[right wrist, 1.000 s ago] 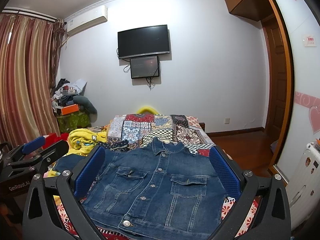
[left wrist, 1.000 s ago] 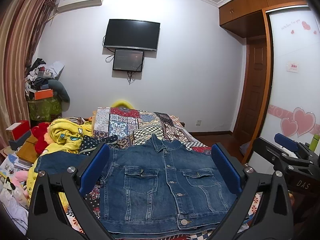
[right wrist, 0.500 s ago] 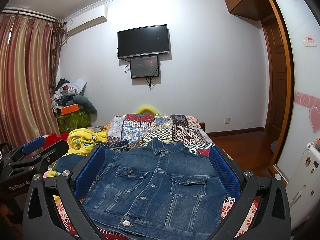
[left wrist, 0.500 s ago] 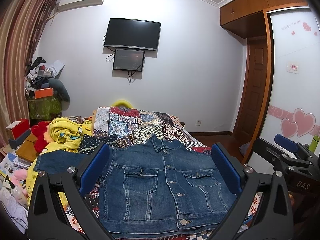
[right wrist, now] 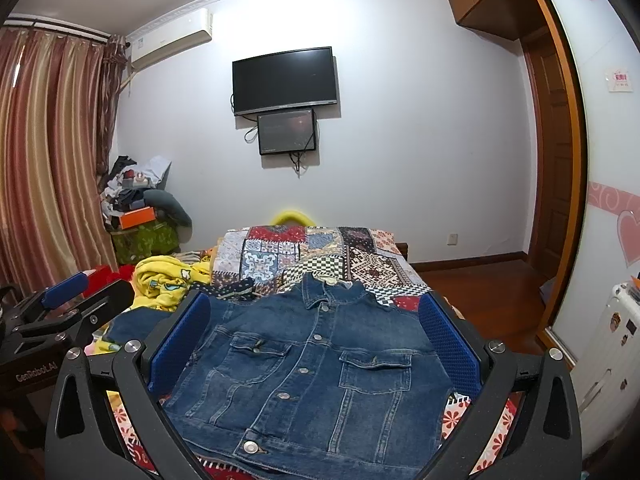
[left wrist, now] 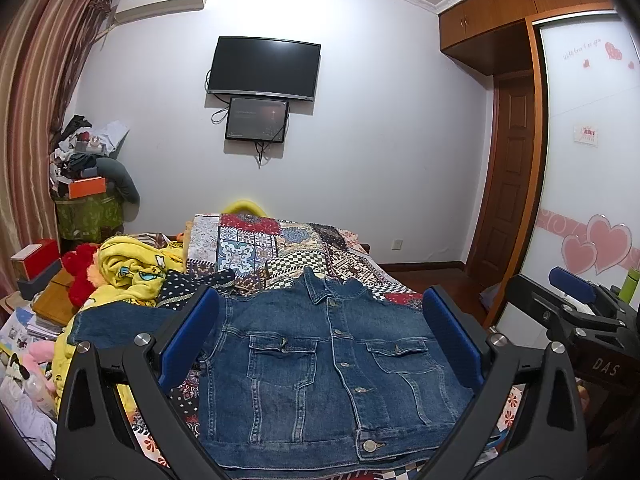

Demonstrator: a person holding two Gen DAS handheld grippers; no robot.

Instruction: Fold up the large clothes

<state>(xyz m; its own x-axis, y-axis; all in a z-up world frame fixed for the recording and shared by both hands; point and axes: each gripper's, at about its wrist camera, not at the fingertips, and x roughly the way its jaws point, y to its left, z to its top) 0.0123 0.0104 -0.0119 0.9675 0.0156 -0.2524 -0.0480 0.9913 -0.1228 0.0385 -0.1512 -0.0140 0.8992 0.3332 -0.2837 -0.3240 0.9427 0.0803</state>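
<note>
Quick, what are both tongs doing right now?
Left tongs: open, holding nothing, above the denim jacket.
Right tongs: open, holding nothing.

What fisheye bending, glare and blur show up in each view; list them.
Left wrist view: the door frame and curtain bow outward, corners go black, and glare washes the wall above the TV. Right wrist view: same bowing, glare by the air conditioner; the denim jacket stays sharp in both.

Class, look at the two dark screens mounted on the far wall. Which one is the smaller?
The lower screen, hanging just beneath the wide television; it is narrower and has cables dangling below it.
</note>
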